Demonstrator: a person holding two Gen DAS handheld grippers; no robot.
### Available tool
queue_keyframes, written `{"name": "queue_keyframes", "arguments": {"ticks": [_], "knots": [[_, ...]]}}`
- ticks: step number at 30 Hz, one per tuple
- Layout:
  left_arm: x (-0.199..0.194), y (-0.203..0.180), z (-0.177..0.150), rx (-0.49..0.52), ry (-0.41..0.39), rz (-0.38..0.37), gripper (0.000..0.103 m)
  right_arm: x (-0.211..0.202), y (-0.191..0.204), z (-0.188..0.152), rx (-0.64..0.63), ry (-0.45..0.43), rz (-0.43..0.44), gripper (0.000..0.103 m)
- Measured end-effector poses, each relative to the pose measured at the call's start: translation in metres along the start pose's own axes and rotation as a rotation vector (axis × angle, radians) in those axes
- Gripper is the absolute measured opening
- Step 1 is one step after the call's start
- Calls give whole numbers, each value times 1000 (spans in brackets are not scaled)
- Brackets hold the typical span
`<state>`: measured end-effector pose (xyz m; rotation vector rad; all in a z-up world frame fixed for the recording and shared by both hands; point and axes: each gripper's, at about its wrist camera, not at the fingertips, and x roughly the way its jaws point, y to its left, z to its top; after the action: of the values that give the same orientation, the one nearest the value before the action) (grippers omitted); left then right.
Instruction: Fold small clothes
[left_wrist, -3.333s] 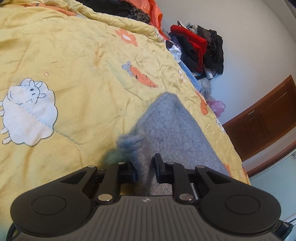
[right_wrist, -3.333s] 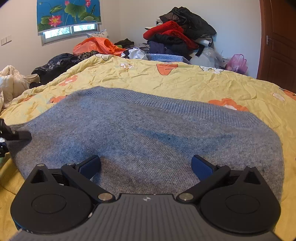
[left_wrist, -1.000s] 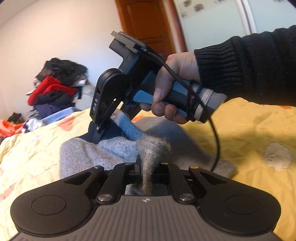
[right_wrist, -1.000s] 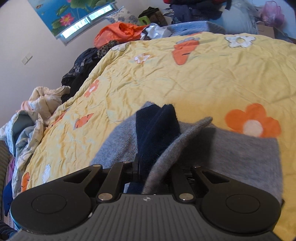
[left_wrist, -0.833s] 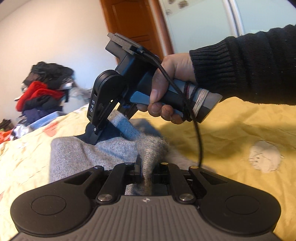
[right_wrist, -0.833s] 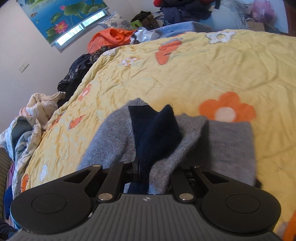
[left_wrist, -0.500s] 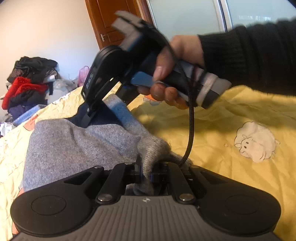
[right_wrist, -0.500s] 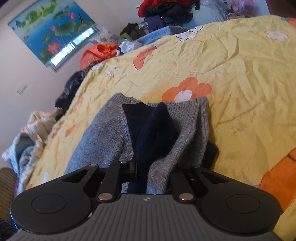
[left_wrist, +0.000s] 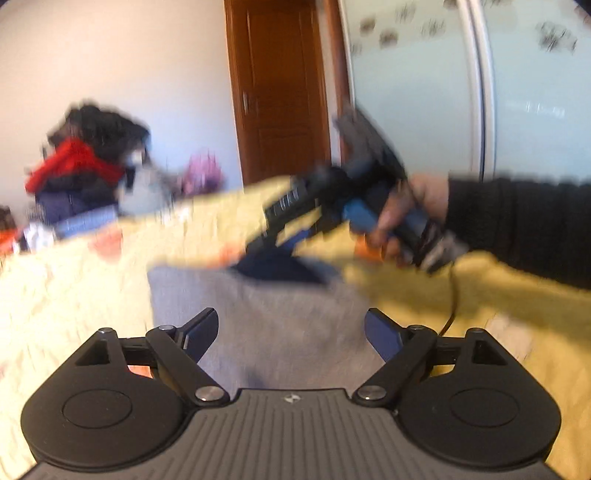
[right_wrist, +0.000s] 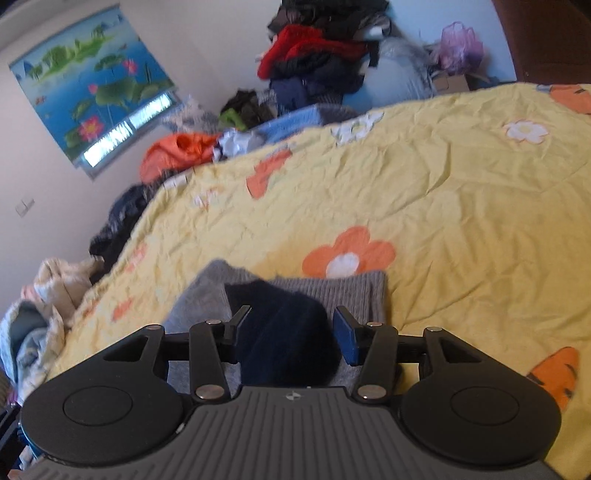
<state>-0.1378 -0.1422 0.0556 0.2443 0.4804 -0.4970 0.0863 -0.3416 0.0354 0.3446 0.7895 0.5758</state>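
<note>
A grey knit sweater (left_wrist: 280, 317) with a dark navy part (left_wrist: 280, 267) lies folded on the yellow quilt. In the left wrist view, blurred by motion, my left gripper (left_wrist: 291, 330) is open and empty above the grey cloth. The right gripper's body (left_wrist: 317, 206) shows there, held in a hand, over the sweater's far end. In the right wrist view my right gripper (right_wrist: 291, 328) is open, its jaws either side of the navy fold (right_wrist: 284, 332), with the grey ribbed hem (right_wrist: 354, 291) just beyond.
The yellow quilt (right_wrist: 461, 206) with orange flowers covers the bed. Piles of clothes (right_wrist: 317, 55) stand at the far wall, more heaps (right_wrist: 40, 295) lie along the bed's left side. A wooden door (left_wrist: 280, 92) and a pale wardrobe are behind.
Both grippers have opened and let go of the sweater, which now lies folded flat. The right gripper has dropped lower over the far end. The left view swung fast.
</note>
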Motion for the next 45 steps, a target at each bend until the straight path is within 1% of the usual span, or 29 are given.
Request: {"name": "queue_keyframes", "arguments": {"ticks": [1,2,3,6,8,9,11,13,14,15,16,17,18,20,21,24,26,27,28,29,30,31,32,33,36,38,40,41,45], "knots": [[10,3,-4,-17,43,-7,87,8,1,-1,-4,15,-6,43],[28,11,-5,-33,92,-25,87,15,1,-4,-10,38,-3,22],[37,13,-9,-47,115,-25,87,17,3,-6,-19,60,-16,8],[50,7,-16,-71,152,-56,90,9,2,-9,-57,29,-100,7],[58,11,-18,-97,147,-73,94,6,-15,-10,-20,30,-147,6],[61,14,-16,-110,146,-76,95,8,-26,-13,22,44,-124,6],[57,23,-9,-154,149,-110,94,3,-29,-18,64,15,-90,8],[46,42,6,-228,106,-184,95,-10,-26,-19,96,-32,-81,27],[28,57,13,-267,55,-211,95,-19,-26,-19,127,-49,-80,56],[21,73,20,-303,4,-219,95,-29,-27,-20,153,-76,-80,89],[18,89,26,-342,-32,-213,95,-38,-29,-22,166,-113,-81,102],[27,109,31,-393,-44,-201,95,-44,-29,-24,161,-135,-79,100],[37,127,33,-448,-32,-182,95,-43,-30,-24,157,-114,-72,97],[73,163,31,-582,44,-109,94,-31,-33,-25,181,-51,-77,91],[93,177,28,-644,98,-103,94,-24,-34,-26,185,-34,-69,89],[144,202,17,-772,231,-168,94,-4,-31,-27,196,7,-61,90],[158,208,12,-815,222,-233,93,3,-28,-25,198,-3,-43,90],[166,210,10,-849,237,-293,91,3,-28,-25,211,-7,-30,88],[173,212,9,-884,234,-321,90,6,-28,-25,222,-8,-14,84],[178,212,7,-907,225,-332,87,8,-28,-26,220,0,-6,63],[185,215,6,-919,223,-333,66,10,-27,-28,207,9,-21,39],[191,218,4,-928,244,-328,46,12,-29,-30,202,16,-26,36],[195,220,2,-948,253,-325,44,11,-33,-32,220,10,-17,32],[195,221,2,-950,253,-325,40,9,-37,-34,251,7,-10,28],[185,213,12,-844,238,-280,35,1,-44,-42,328,-29,11,27],[176,210,24,-810,229,-280,33,-1,-36,-46,355,-60,26,26],[162,221,36,-783,210,-308,28,-1,-25,-44,363,-88,45,26],[152,227,43,-760,190,-300,26,0,-20,-40,372,-100,69,26],[140,263,63,-694,157,-221,22,18,-3,-23,400,-128,167,26]]}}
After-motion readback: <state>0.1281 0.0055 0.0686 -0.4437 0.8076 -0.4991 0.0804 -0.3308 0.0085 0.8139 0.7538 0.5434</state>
